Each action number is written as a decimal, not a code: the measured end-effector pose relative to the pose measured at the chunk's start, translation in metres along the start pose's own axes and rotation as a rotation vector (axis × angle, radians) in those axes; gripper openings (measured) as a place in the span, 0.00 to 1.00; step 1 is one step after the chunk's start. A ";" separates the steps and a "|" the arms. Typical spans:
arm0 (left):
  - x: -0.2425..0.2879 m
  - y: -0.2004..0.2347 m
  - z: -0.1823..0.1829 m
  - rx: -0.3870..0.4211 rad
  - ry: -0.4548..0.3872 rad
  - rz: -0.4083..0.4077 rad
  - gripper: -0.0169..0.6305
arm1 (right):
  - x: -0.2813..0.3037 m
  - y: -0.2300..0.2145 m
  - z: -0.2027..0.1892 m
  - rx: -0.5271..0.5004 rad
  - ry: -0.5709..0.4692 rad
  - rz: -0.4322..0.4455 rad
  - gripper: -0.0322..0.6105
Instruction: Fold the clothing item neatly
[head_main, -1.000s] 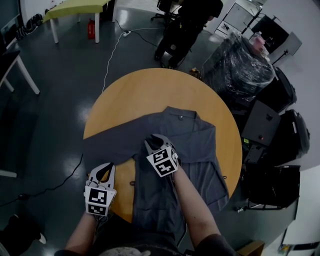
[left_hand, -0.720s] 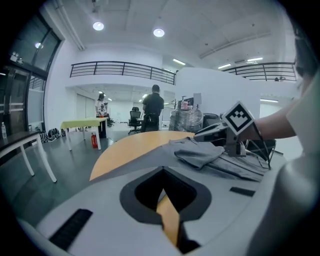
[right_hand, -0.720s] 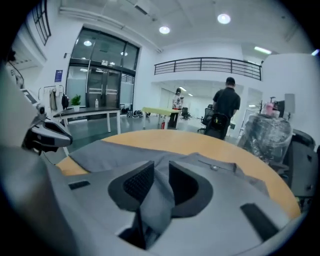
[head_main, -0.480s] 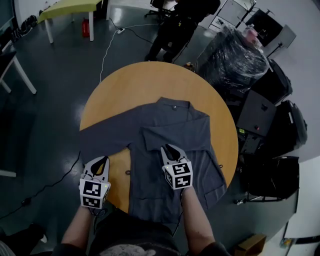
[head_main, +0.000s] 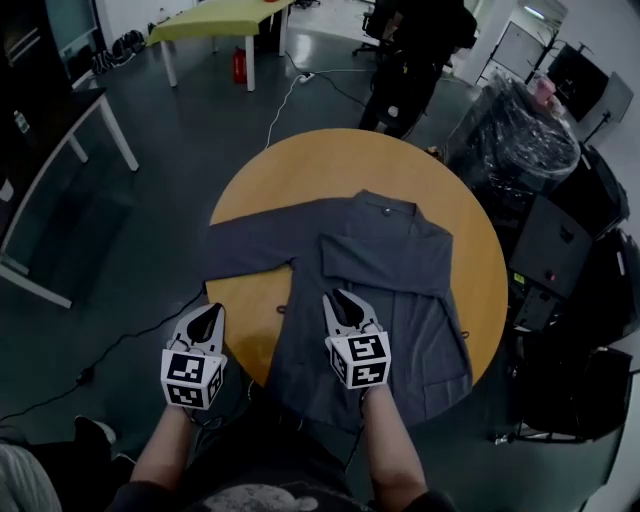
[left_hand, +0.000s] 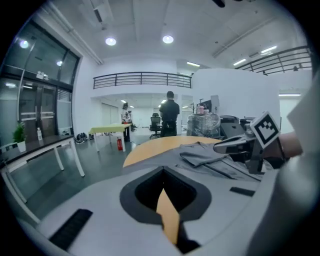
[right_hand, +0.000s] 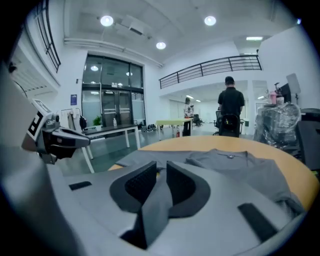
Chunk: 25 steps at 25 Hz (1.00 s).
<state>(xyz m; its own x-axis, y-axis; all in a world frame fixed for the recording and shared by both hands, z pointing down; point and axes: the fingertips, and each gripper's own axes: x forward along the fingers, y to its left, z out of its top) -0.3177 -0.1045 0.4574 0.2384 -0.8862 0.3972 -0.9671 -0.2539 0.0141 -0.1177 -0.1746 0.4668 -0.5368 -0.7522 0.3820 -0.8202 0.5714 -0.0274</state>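
The shirt (head_main: 395, 262) is being shown spread flat across the round table (head_main: 330, 165), filling the centre and lower right of the head view. Its collar is being pointed toward the top of the frame. One sleeve is being stretched out to the left, while the other is being kept folded across the chest. The hem is being let hang over the table's lower edge.

The left gripper (head_main: 210, 312) is being held at the lower left of the head view, off the table's edge and above the floor. In the left gripper view its jaws are being kept pressed together on nothing, with a sliver of the table (left_hand: 150, 147) being seen past them and the shirt (left_hand: 200, 152) lying to the right of centre.

The right gripper (head_main: 342, 298) is being held just below the centre of the head view, over the shirt's lower half. Its jaws have just been closing and are being kept a little apart. In the right gripper view only the shirt's grey is being seen through the narrow slit (right_hand: 159, 172), and the pads are not being pressed on any fold. The shirt (right_hand: 235, 165) is being seen lying flat beyond them, right of centre.

A person (head_main: 415, 60) is being seen standing at the top of the head view, beyond the table.
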 end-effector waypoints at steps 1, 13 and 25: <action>-0.010 0.003 0.000 -0.016 -0.011 0.029 0.04 | -0.006 0.012 0.005 0.002 -0.021 0.026 0.13; -0.080 0.091 -0.048 -0.090 0.014 0.262 0.04 | 0.003 0.240 -0.011 -0.071 -0.058 0.359 0.12; -0.049 0.205 -0.096 -0.089 0.010 0.192 0.04 | 0.161 0.317 -0.095 0.118 0.093 0.054 0.13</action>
<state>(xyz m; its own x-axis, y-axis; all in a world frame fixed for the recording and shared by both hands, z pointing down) -0.5361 -0.0757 0.5290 0.0483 -0.9109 0.4098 -0.9988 -0.0451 0.0175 -0.4455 -0.0832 0.6071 -0.5650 -0.6843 0.4610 -0.8109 0.5638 -0.1569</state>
